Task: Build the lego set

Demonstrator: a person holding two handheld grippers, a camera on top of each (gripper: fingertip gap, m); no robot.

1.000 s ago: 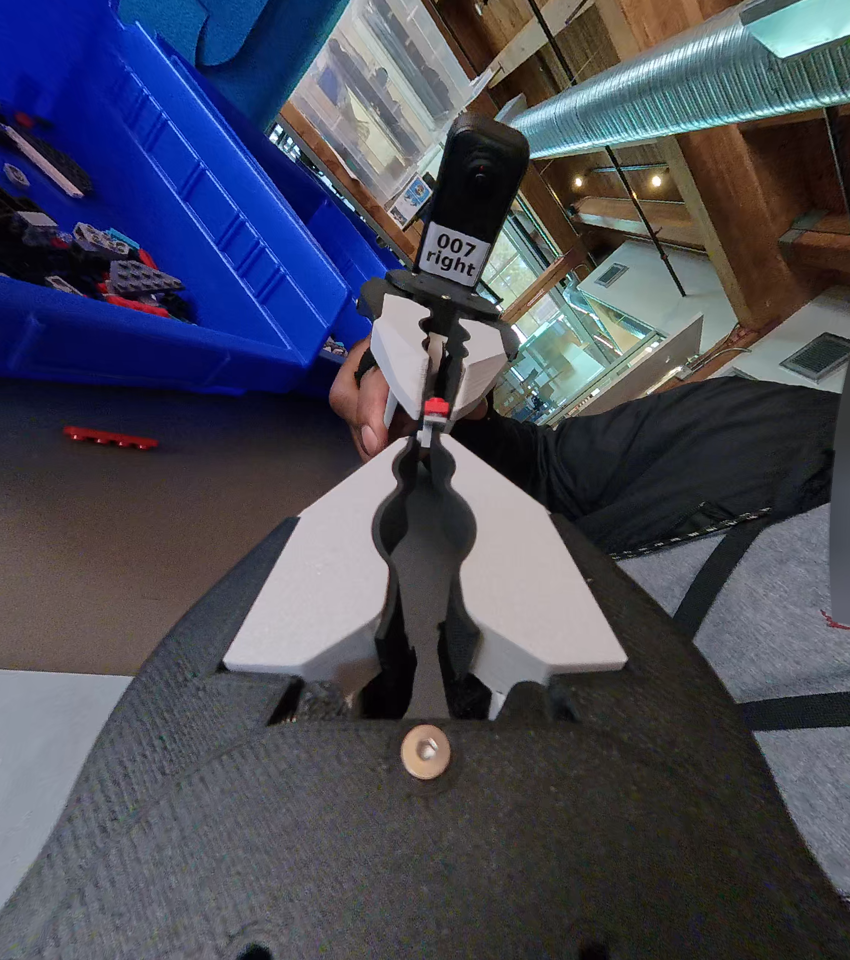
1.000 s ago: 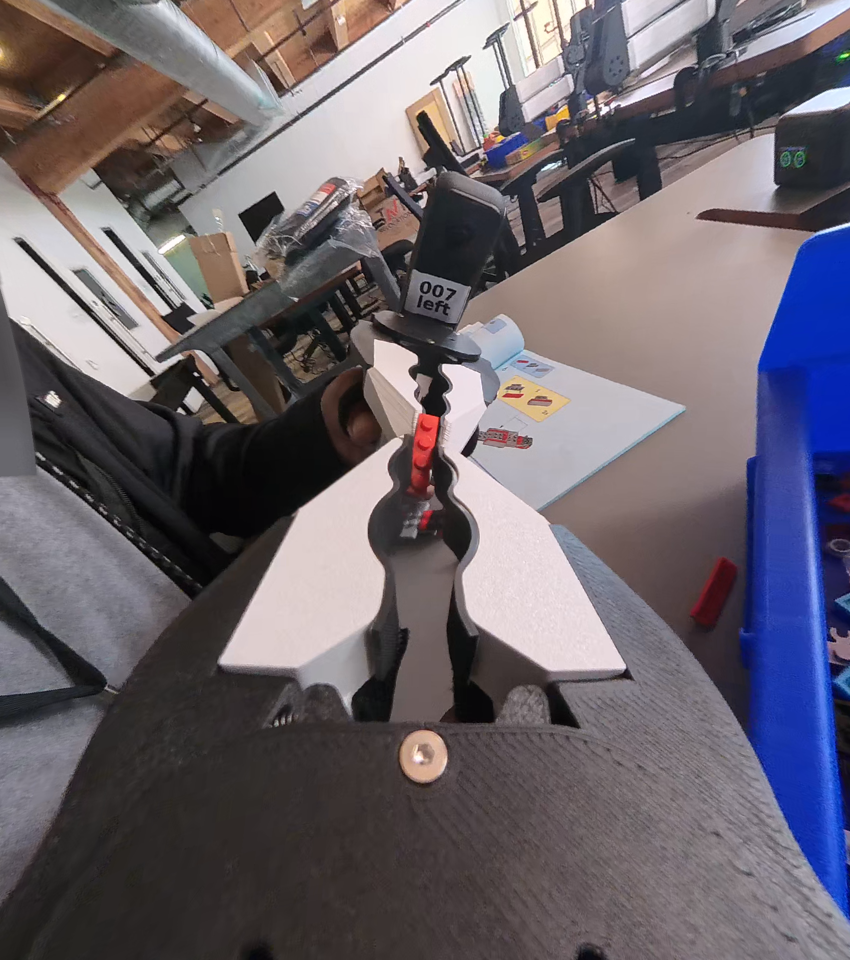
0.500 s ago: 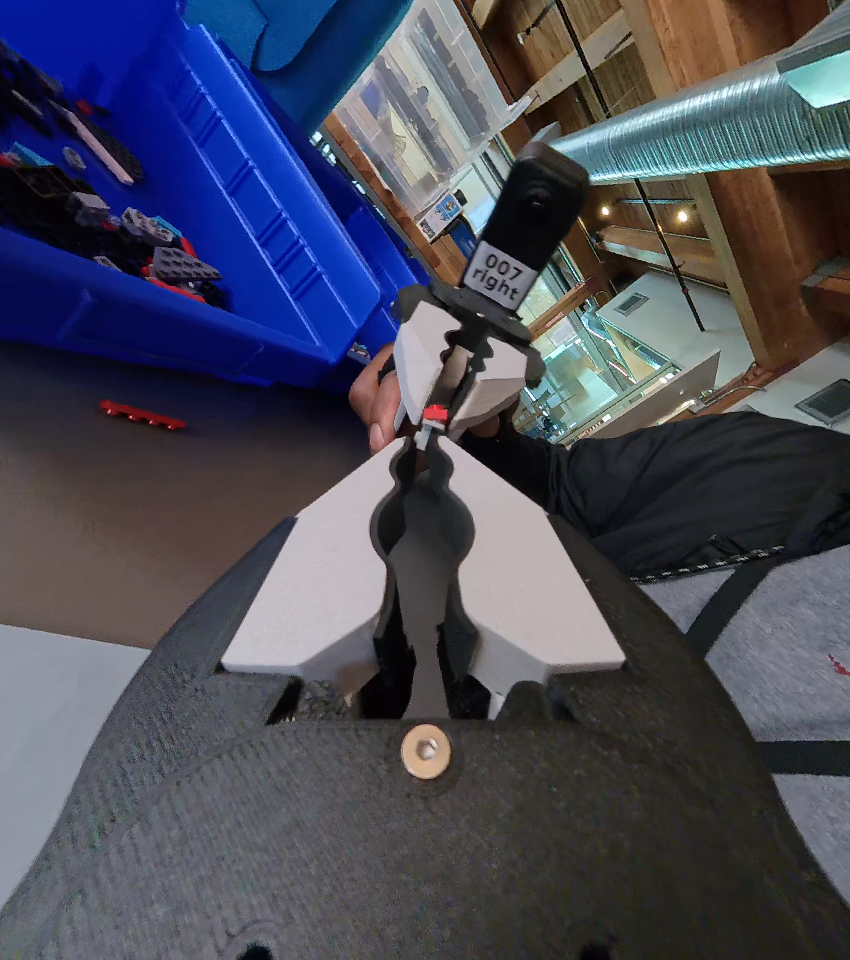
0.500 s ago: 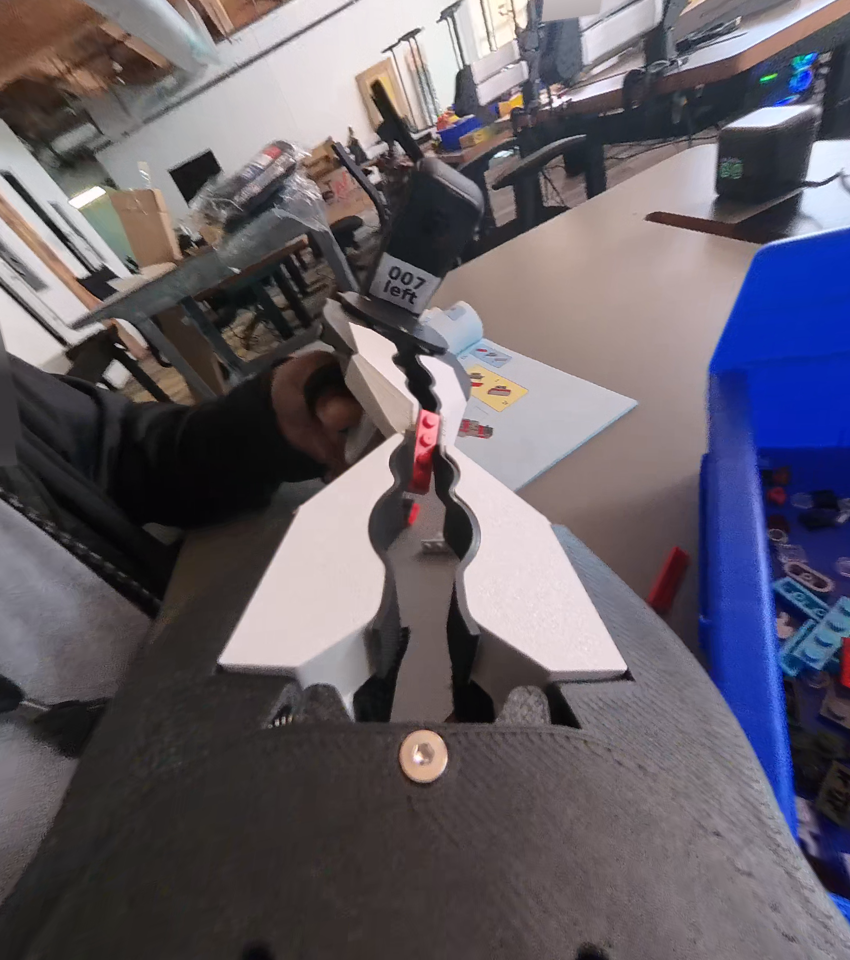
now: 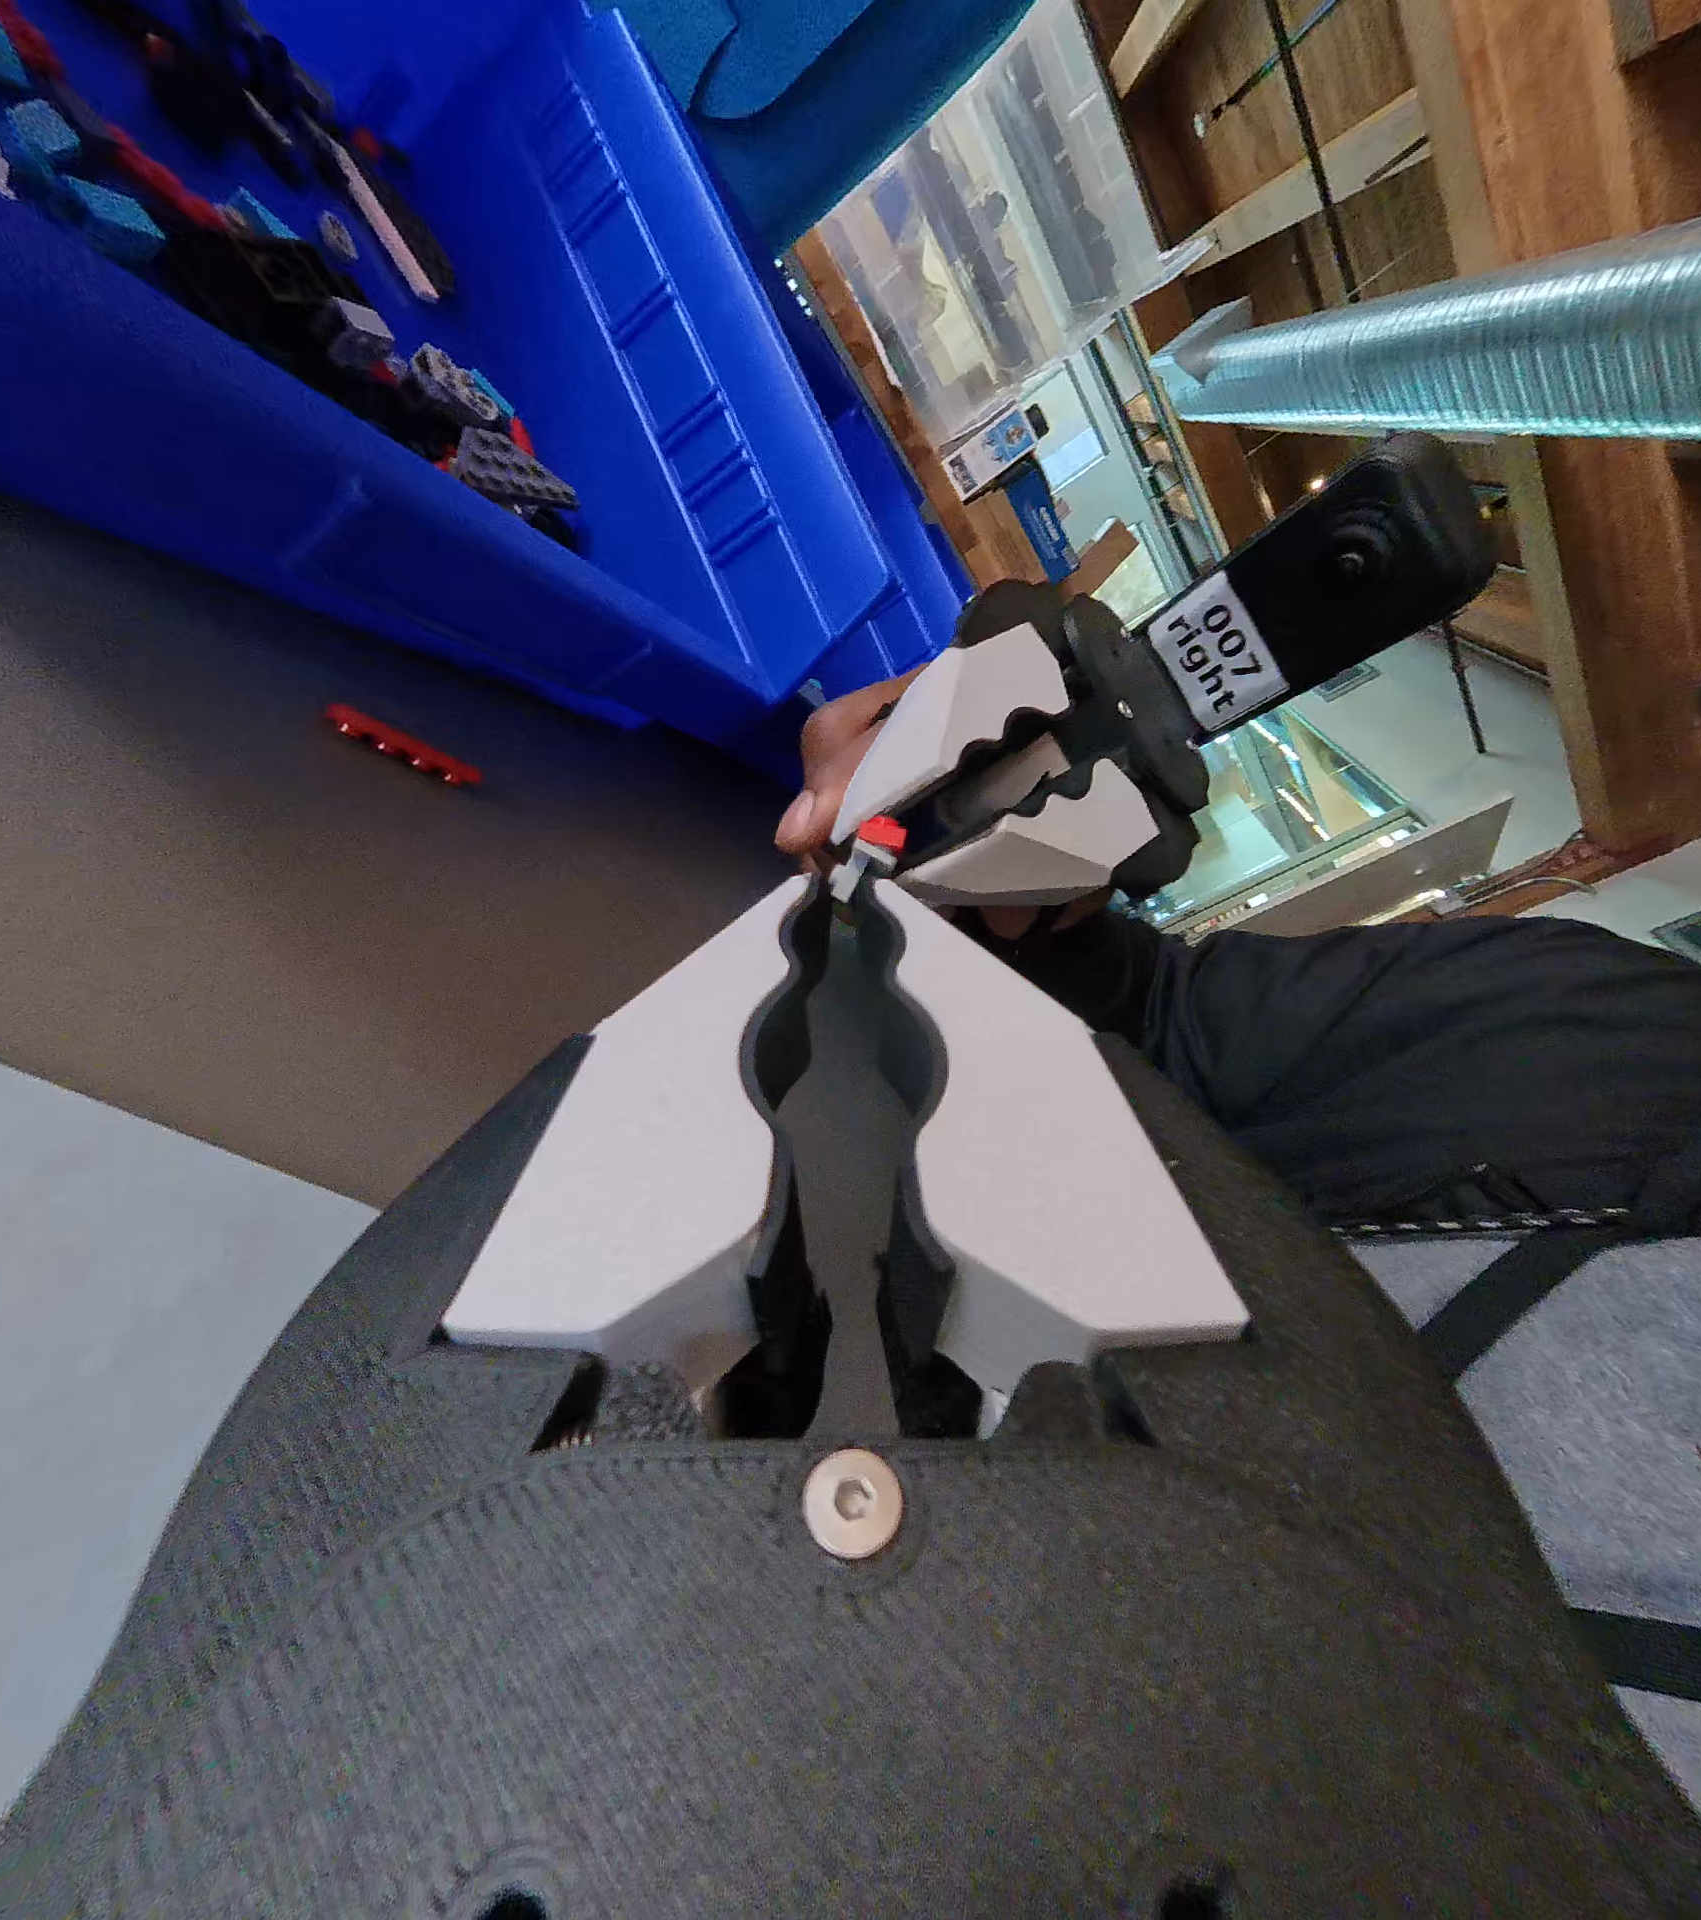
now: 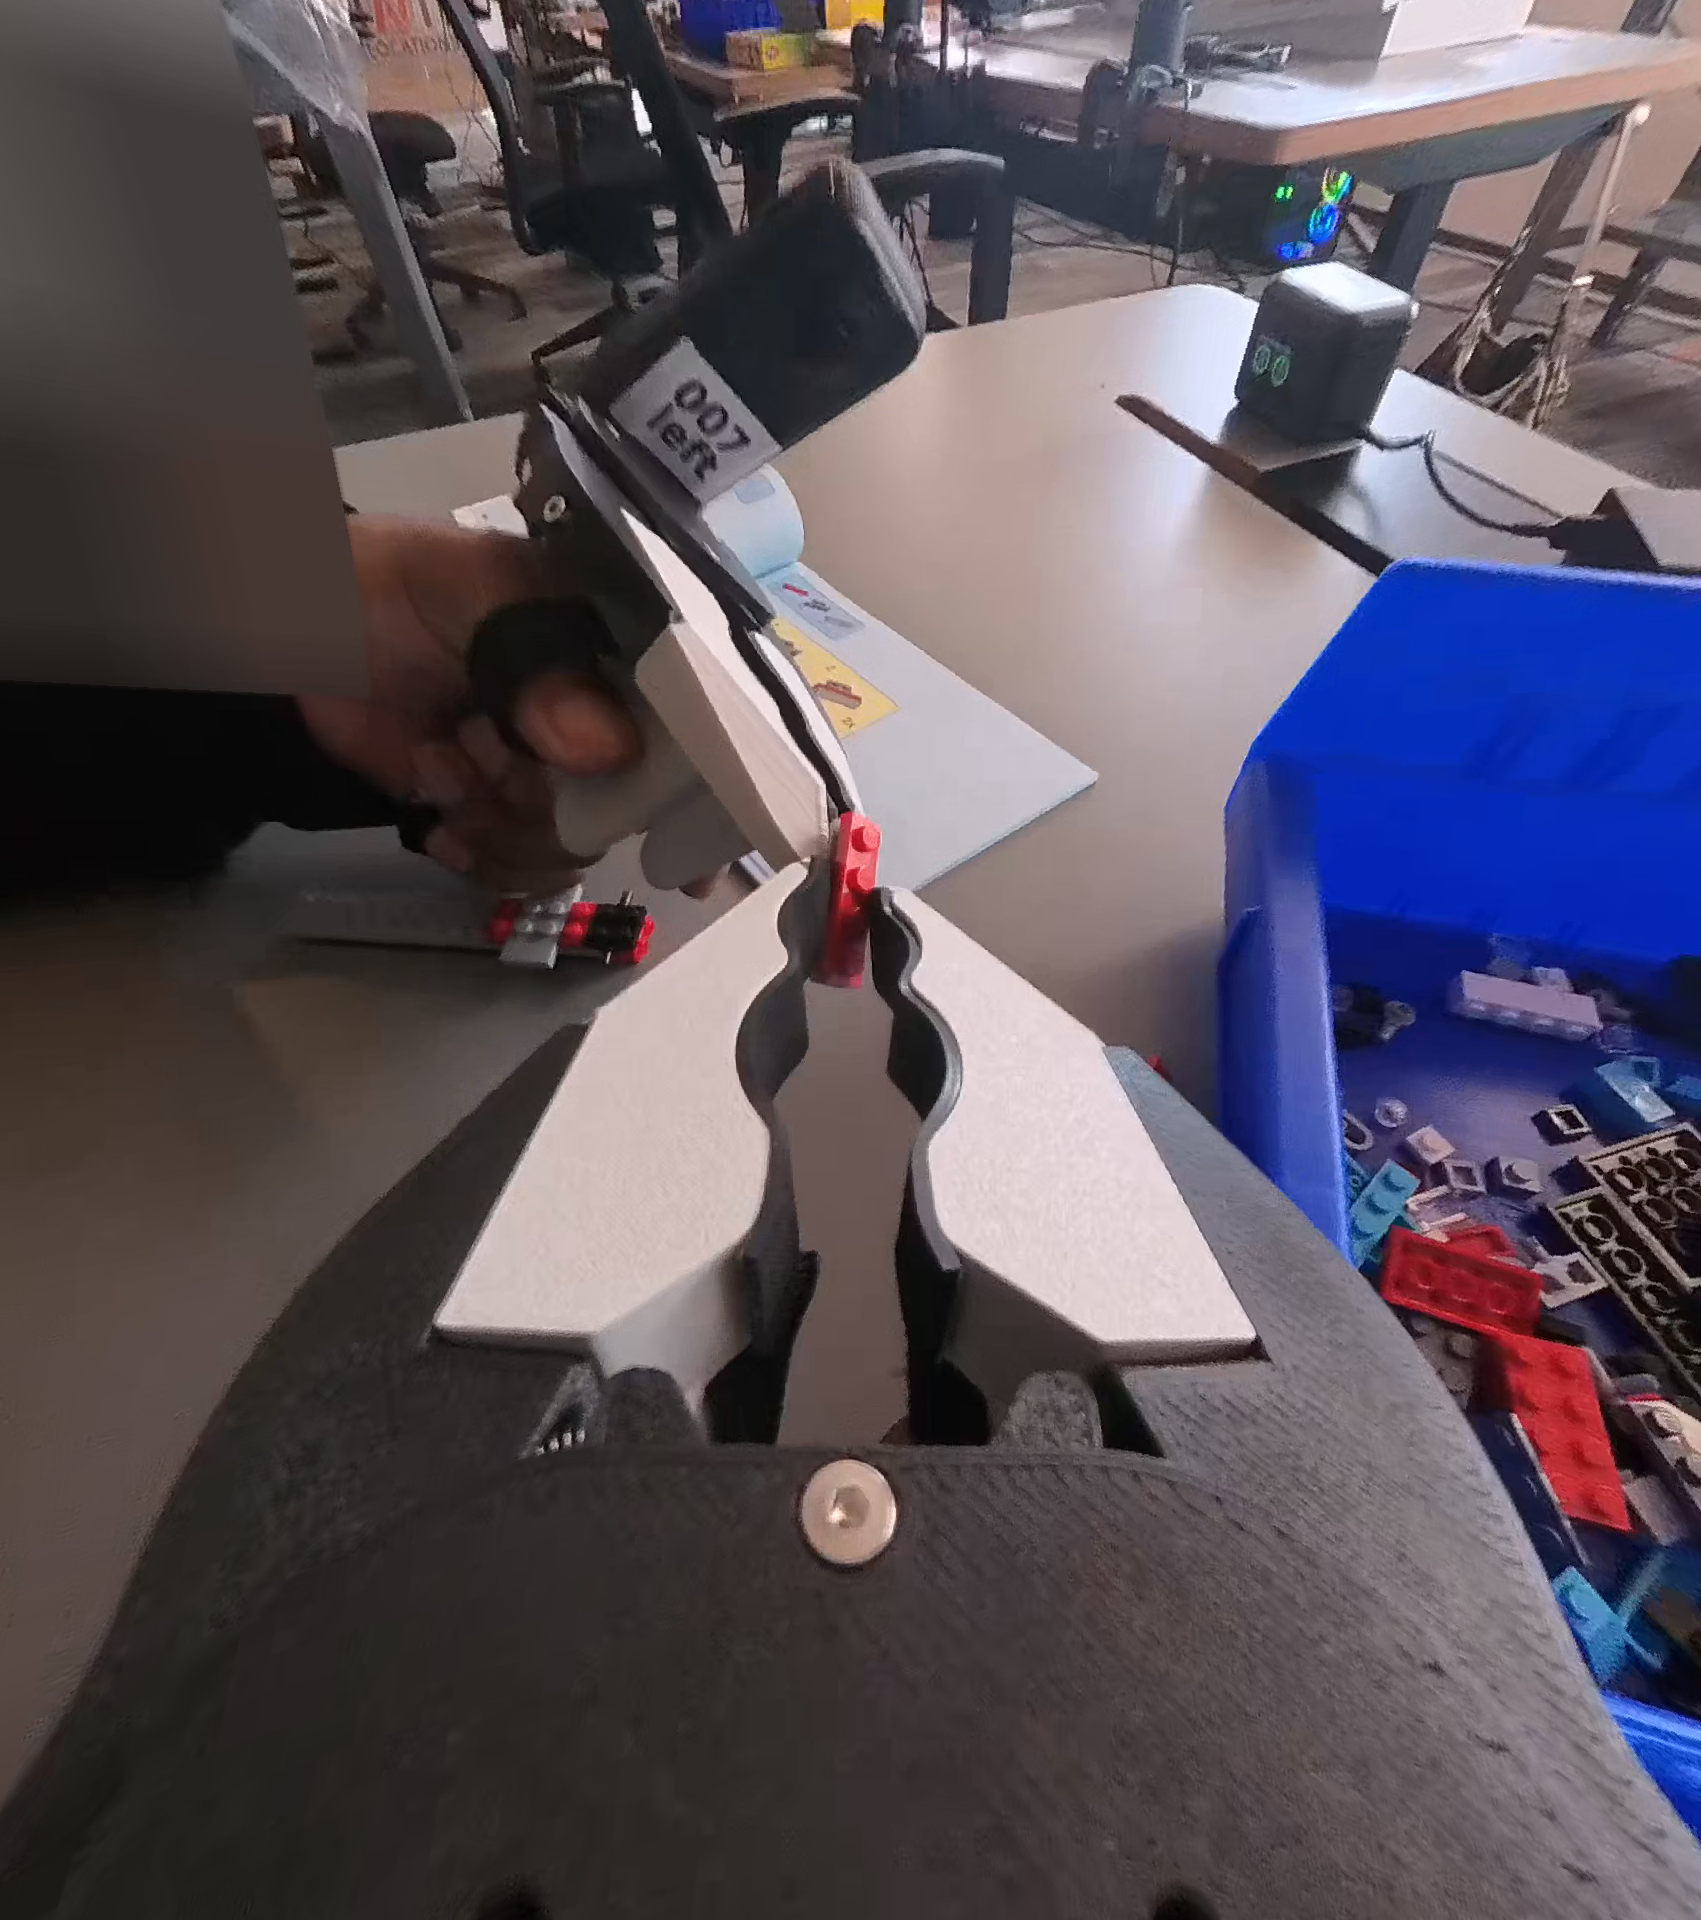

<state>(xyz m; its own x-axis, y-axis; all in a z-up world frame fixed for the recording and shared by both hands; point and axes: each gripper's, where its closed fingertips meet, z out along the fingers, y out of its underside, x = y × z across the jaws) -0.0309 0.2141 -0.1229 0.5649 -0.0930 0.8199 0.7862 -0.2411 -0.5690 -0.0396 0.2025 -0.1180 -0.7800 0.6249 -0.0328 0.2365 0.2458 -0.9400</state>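
Beside the blue bin [image 6: 1272,935], right tongs [image 6: 841,914] clamp a red plate [image 6: 848,902]; left tongs [image 5: 841,904] look closed, grip unclear.

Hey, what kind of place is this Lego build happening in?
Probably an open-plan office or lab workshop: rows of desks with office chairs, exposed wood beams and a metal duct overhead, and storage shelves behind the blue bin.

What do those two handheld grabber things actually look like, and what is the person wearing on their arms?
Both match. Each tool, left tool and right tool, has a rough black textured body with a silver screw, and two pale grey wedge-shaped fingers lined with wavy black pads. A stubby black camera with a white label sits on top. No cables show. The person wears long black sleeves.
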